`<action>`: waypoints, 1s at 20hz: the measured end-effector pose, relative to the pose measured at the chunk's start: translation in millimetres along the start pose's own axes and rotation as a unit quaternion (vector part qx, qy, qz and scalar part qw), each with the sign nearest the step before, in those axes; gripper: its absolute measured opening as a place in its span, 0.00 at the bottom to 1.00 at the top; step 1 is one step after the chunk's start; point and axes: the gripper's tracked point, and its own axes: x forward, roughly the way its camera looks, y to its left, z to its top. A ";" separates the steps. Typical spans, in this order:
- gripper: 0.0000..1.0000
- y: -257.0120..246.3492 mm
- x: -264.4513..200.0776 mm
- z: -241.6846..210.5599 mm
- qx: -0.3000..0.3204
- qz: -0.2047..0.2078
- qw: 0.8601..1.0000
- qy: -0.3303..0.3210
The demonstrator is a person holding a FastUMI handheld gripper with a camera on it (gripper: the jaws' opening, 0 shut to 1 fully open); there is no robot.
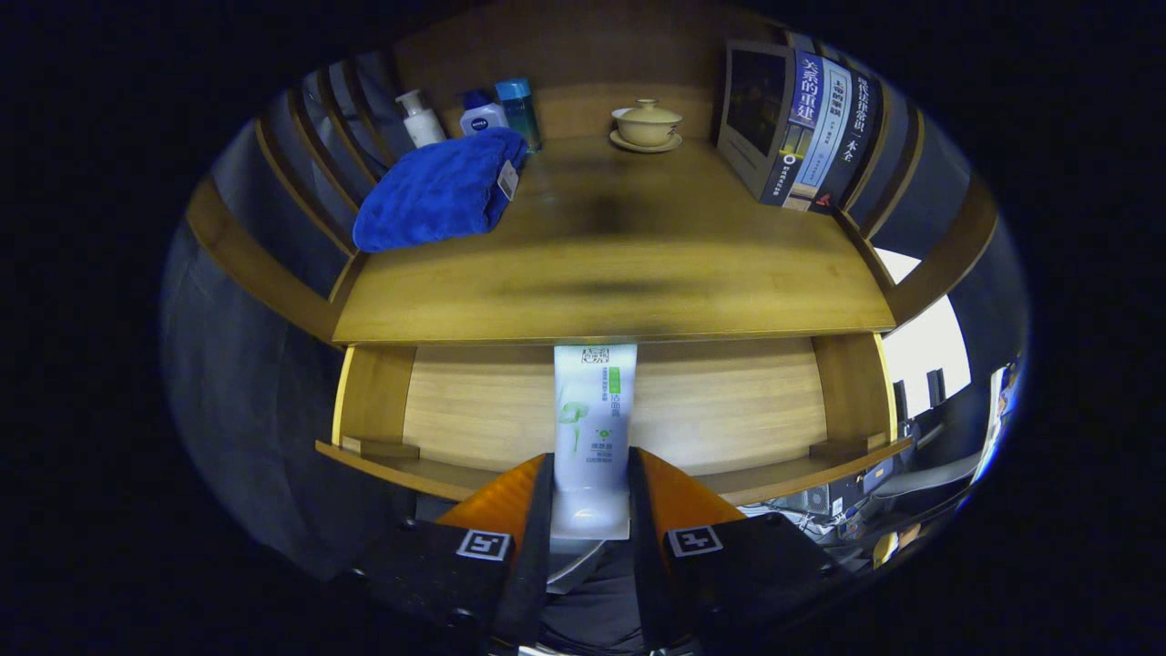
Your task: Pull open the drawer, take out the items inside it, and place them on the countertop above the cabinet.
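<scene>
A white tube with green print (pixel 594 410) stands upright between my two fingers, cap end down. My gripper (pixel 590 497) is shut on the tube, both orange-and-black fingers pressing its lower part. The tube hangs above the pulled-open wooden drawer (pixel 474 410), whose pale bottom shows behind it. The tube's top end reaches the front edge of the wooden countertop (pixel 619 273), which lies just beyond and above the drawer.
On the countertop, a folded blue towel (pixel 437 189) lies at the left with three bottles (pixel 474 114) behind it. A lidded cup on a saucer (pixel 646 125) stands at the back. Upright books (pixel 802 128) lean at the right. Wooden slatted sides flank the countertop.
</scene>
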 end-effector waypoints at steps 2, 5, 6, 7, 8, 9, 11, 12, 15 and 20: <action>0.49 -2.1 -6.8 -4.0 -0.003 0.000 1.000 -0.004; 0.49 -3.6 -18.3 -11.3 -0.004 0.003 1.000 -0.008; 0.49 -4.0 -22.7 -12.2 -0.002 0.004 1.000 -0.012; 0.49 -4.5 -27.2 -12.2 -0.001 0.006 1.000 -0.015; 0.49 -4.6 -32.3 -9.9 0.001 0.008 1.000 -0.021; 0.49 -5.3 -36.2 -6.3 0.002 0.007 1.000 -0.029; 0.49 -8.1 -44.2 2.6 0.005 0.005 0.999 -0.041; 0.49 -8.1 -45.9 8.8 0.006 0.005 0.999 -0.047; 0.49 -8.4 -45.5 30.8 0.008 -0.001 0.998 -0.063; 0.49 -10.1 -35.7 71.7 0.001 -0.016 0.995 -0.099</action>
